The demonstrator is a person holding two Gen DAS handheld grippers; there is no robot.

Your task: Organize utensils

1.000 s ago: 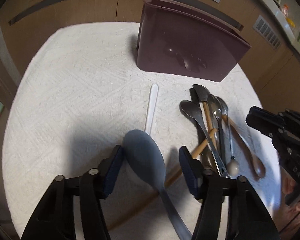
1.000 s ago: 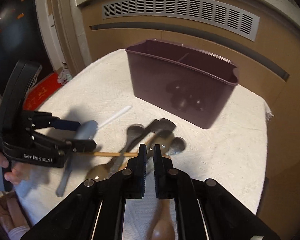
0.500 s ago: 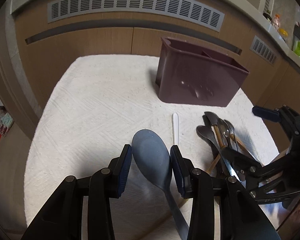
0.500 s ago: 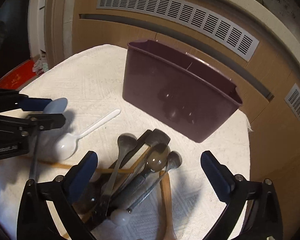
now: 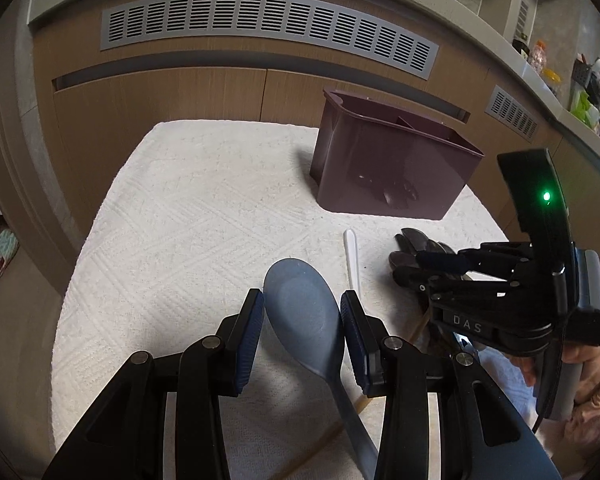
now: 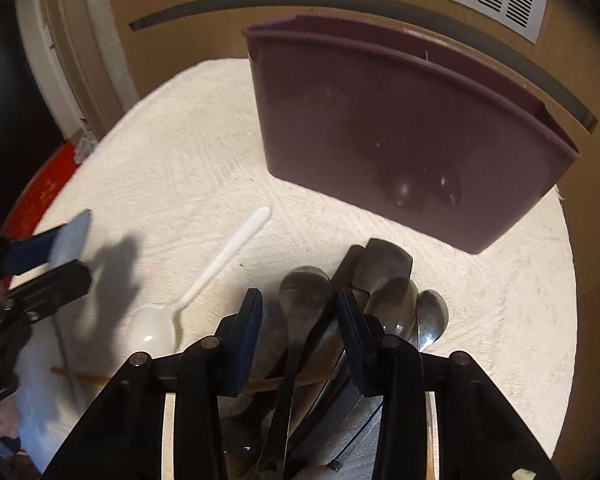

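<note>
my left claw (image 5: 302, 332) pinches a blue-grey spoon (image 5: 304, 316) by the sides of its bowl, one blue pad on each edge, the bowl tilted up ahead of the pads and the handle running back down under me. below it is the white textured cloth (image 5: 188, 216) that covers the surface. just right of this claw's right finger a white plastic spoon (image 5: 352, 256) lies on the cloth, handle pointing away from me. ahead and to the right of the claw stands the dark purple bin (image 5: 392, 176), upright, with a divider showing inside its rim. further right, level with my left claw's tips, my right claw (image 6: 298, 320) reaches down into the pile of metal spoons (image 6: 384, 292); behind it a hand (image 5: 580, 364) in a pink sleeve grips its handle.

from the right claw's own view, the left claw sits far off to its left with the blue-grey spoon edge-on. the white plastic spoon lies just left of my right claw's left finger, bowl towards me. the right claw's jaws are closing, still with a gap, and a dark metal spoon (image 6: 304, 292) lies between the pads; i cannot tell that either pad presses on it yet. more spoon bowls crowd just right of the right finger, and a thin wooden stick (image 6: 284, 382) crosses under the pile. the bin stands beyond the claw.
</note>
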